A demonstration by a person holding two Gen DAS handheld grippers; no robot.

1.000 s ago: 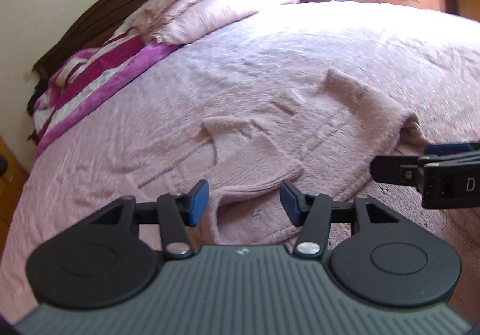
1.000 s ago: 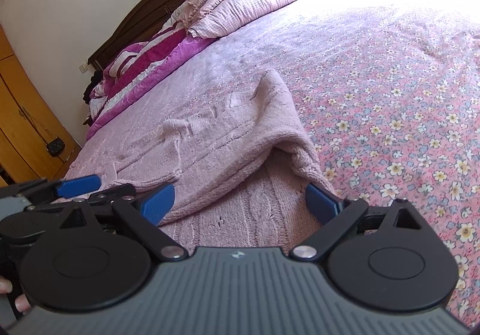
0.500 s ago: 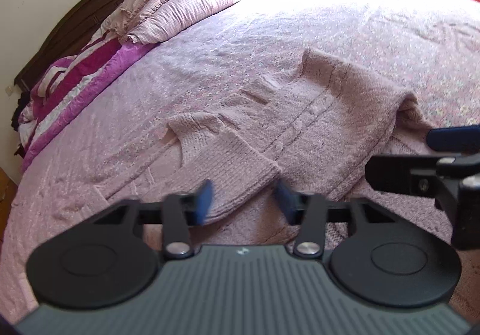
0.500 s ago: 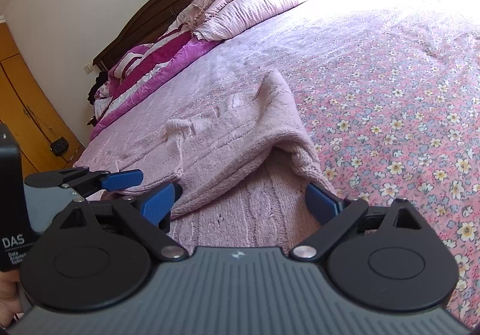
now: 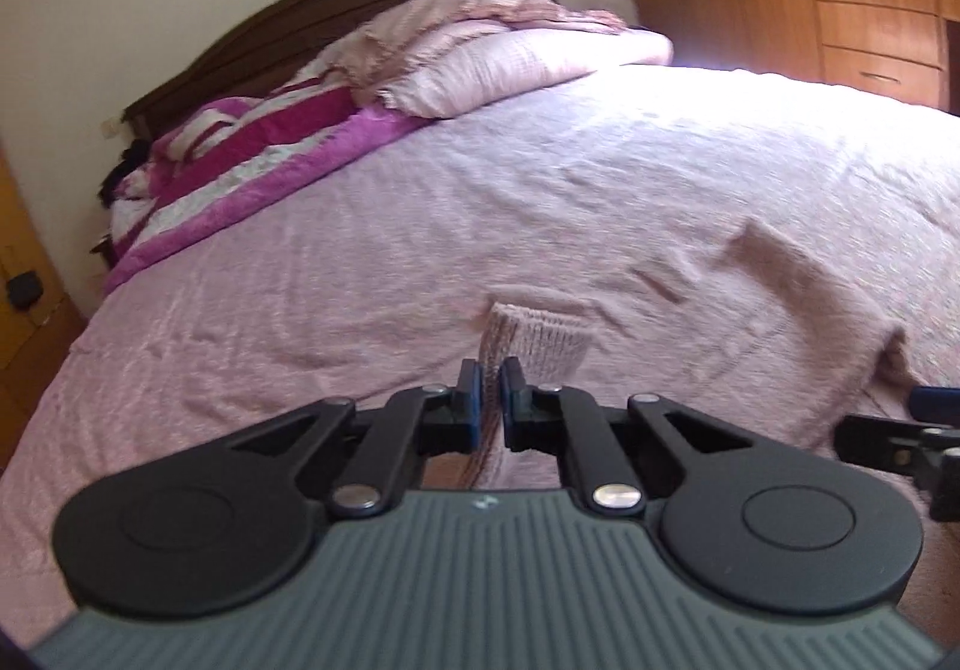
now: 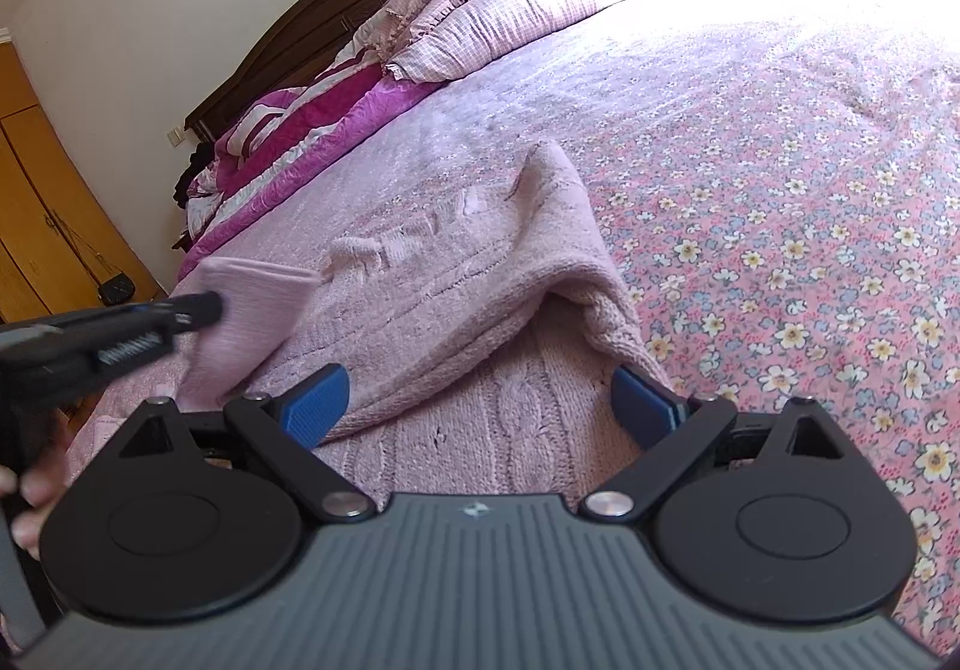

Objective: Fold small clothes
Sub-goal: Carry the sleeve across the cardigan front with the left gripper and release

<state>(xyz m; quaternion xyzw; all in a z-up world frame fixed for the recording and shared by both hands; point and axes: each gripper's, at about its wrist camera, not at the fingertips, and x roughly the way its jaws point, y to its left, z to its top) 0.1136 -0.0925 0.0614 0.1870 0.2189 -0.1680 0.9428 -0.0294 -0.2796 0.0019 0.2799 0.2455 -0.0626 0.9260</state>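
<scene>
Left wrist view: I have the left gripper [image 5: 490, 391] fingers clenched on the sleeve cuff [image 5: 540, 337] of the pink sweater [image 6: 480, 310], which lies near on the bed [image 6: 780, 159]; right gripper [image 6: 480, 400] released, folding barely begun.

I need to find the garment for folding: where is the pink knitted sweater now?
The pink knitted sweater lies on the bed's floral cover, straight ahead of the right gripper; the left gripper pinches its sleeve.
</scene>
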